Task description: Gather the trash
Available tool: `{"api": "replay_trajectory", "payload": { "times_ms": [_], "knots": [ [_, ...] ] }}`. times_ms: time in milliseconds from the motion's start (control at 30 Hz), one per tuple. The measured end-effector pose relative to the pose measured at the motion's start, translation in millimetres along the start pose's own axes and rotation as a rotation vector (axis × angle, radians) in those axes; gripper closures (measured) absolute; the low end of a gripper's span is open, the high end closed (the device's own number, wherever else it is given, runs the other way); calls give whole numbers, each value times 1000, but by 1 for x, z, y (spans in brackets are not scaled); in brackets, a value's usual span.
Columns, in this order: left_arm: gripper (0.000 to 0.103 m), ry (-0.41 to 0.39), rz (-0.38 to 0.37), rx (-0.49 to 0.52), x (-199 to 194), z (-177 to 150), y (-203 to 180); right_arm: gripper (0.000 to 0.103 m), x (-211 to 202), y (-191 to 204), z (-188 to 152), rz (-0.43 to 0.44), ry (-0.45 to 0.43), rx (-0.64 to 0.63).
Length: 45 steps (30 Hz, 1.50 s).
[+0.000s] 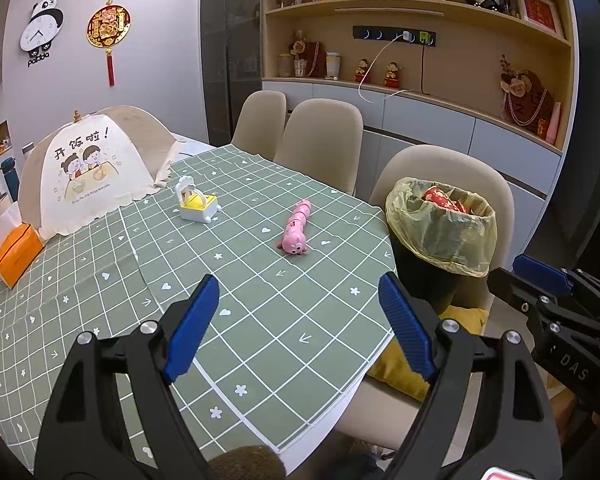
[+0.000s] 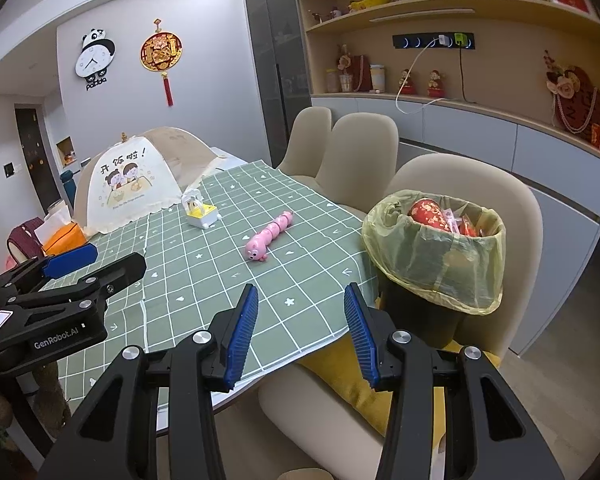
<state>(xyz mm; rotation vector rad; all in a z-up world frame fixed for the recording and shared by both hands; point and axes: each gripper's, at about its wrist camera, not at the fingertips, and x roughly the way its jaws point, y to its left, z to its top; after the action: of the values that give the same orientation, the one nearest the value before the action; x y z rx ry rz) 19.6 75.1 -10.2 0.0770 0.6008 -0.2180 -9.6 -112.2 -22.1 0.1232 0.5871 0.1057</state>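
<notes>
A bin lined with a yellow bag (image 1: 440, 236) (image 2: 436, 264) stands on a chair seat at the table's right edge. Red wrappers (image 1: 440, 198) (image 2: 430, 212) lie inside it. My left gripper (image 1: 299, 284) hovers over the near part of the green checked tablecloth (image 1: 260, 320), open, with nothing between its blue pads. My right gripper (image 2: 302, 290) is open too and empty, over the table's near right corner, just left of the bin. A pink caterpillar toy (image 1: 296, 228) (image 2: 268, 236) lies on the cloth ahead of both grippers.
A small white and yellow toy (image 1: 196, 204) (image 2: 200, 210) sits farther back. Behind it, at the left, stands a mesh food cover (image 1: 88, 176) (image 2: 128, 180), with an orange tissue box (image 1: 16, 256) nearer. Beige chairs (image 1: 320, 136) line the right side. A yellow cushion (image 2: 340, 364) lies on the near chair.
</notes>
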Motion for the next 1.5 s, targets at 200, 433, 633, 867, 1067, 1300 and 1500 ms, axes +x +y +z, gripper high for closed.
{"api": "replay_trajectory", "payload": {
  "times_ms": [200, 433, 633, 867, 1067, 1300, 1500],
  "knots": [
    [25, 7, -6, 7, 2, 0, -2, 60, 0, -4, 0, -5, 3, 11],
    [25, 5, -14, 14, 4, 0, 0, 60, 1, -7, 1, -13, -1, 18],
    [25, -2, -14, 12, 4, 1, 6, 60, 3, -3, 2, -17, 0, 12],
    [25, 2, -14, 8, 5, 0, 11, 60, 6, -2, 4, -17, 2, 7],
    [25, 7, -15, 7, 4, -2, 16, 60, 8, 5, 3, -16, 3, 5],
    [25, 11, -20, 10, 3, -6, 16, 60, 8, 6, 0, -20, 6, 10],
    [25, 7, -28, 16, 2, -4, 12, 60, 5, 4, -1, -27, 0, 16]
  ]
}}
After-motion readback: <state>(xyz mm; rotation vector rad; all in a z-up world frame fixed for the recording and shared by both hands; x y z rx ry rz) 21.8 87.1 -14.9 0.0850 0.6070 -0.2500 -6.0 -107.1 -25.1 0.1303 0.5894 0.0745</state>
